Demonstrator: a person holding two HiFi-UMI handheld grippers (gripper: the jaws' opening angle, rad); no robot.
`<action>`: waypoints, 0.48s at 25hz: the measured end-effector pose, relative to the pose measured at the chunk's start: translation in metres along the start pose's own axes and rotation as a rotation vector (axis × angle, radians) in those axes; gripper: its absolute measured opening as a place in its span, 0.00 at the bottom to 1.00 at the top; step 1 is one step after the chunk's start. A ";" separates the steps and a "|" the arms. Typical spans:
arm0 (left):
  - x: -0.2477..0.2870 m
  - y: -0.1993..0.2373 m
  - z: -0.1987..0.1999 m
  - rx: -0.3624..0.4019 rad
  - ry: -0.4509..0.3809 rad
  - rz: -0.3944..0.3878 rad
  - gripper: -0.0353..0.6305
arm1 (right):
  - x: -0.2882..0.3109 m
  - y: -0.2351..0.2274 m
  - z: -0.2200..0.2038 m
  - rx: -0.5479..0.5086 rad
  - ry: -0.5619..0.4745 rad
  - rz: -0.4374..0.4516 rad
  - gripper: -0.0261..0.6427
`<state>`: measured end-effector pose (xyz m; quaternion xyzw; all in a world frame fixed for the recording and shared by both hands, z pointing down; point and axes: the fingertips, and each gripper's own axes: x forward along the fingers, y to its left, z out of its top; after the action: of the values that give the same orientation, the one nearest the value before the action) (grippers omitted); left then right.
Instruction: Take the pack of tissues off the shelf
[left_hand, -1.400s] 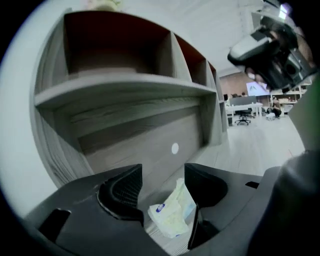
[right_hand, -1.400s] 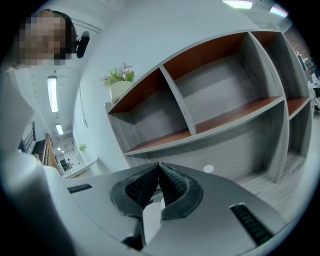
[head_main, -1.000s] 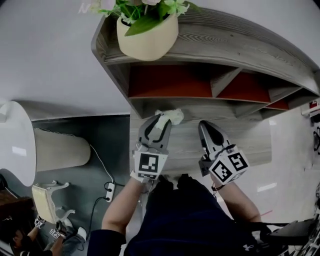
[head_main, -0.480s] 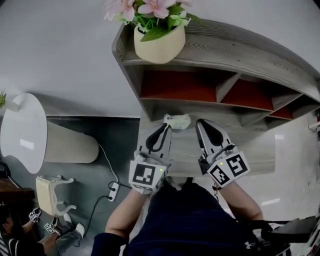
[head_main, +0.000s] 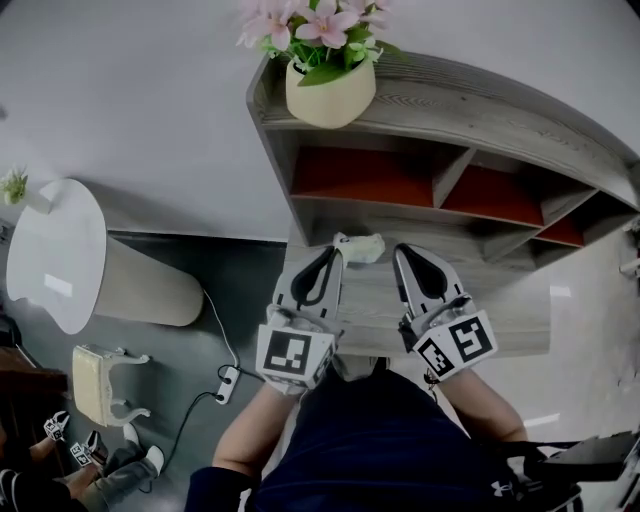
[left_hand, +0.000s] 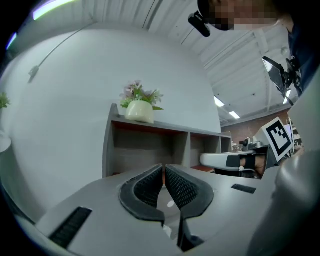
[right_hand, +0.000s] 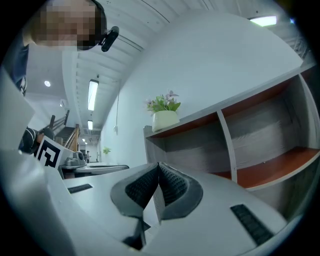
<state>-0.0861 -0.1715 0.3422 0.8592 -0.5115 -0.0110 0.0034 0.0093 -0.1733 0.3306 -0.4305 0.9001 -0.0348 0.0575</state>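
The pale green pack of tissues (head_main: 364, 247) lies on the grey wooden ledge (head_main: 500, 320) under the shelf's red-backed compartments (head_main: 360, 175). My left gripper (head_main: 331, 252) points at the shelf with its tip just left of the pack. Its jaws have just been closing, and in the left gripper view (left_hand: 164, 167) the pads meet with nothing between them. My right gripper (head_main: 404, 250) is level beside it, right of the pack, shut and empty (right_hand: 159, 165). Neither gripper view shows the pack.
A cream pot of pink flowers (head_main: 330, 92) stands on the shelf's top board (head_main: 480, 105). To the left are a round white table (head_main: 50, 255) and, on the floor, a power strip (head_main: 228, 380) and a stool (head_main: 95, 385).
The left jaws, open beside the pack a second ago, have closed. Both grippers have risen slightly. The pack stays on the ledge.
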 end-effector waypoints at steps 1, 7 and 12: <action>-0.002 0.000 0.002 0.001 -0.005 0.001 0.10 | -0.002 0.000 0.001 -0.004 -0.001 -0.003 0.06; -0.010 -0.007 0.009 0.017 -0.020 -0.009 0.10 | -0.012 0.008 0.004 -0.015 -0.008 -0.005 0.06; -0.017 -0.011 0.011 0.025 -0.031 -0.007 0.10 | -0.023 0.011 0.000 -0.025 -0.006 -0.016 0.06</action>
<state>-0.0848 -0.1510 0.3313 0.8606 -0.5088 -0.0180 -0.0152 0.0154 -0.1489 0.3307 -0.4384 0.8968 -0.0226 0.0546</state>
